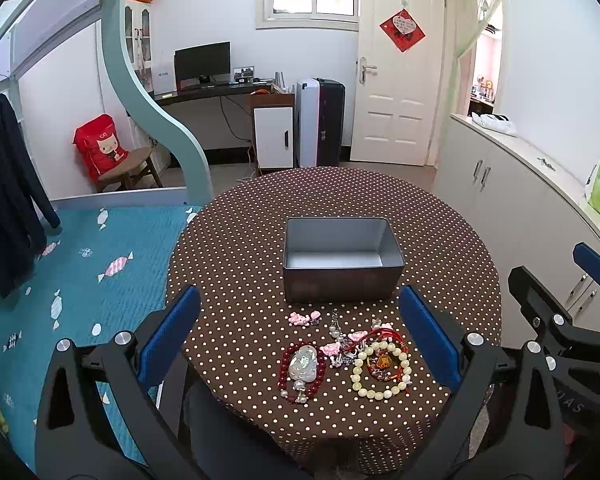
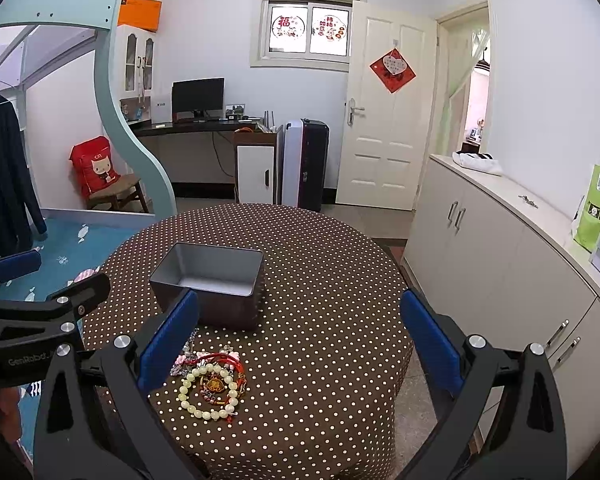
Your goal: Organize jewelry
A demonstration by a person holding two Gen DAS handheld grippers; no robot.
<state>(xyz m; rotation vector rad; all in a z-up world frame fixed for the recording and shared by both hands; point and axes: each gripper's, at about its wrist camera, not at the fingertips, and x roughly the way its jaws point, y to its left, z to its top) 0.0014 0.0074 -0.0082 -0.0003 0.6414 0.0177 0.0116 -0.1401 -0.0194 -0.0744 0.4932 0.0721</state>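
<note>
Beaded bracelets [image 1: 381, 370] lie heaped before an empty tin [image 1: 342, 258]; both jaws apart.

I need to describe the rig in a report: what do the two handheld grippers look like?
Both the left gripper and the right gripper have black angular frames with triangular cutouts, silver round bolts at the joints, and flat blue pads on the fingers. White lettering marks the left gripper's side.
</note>
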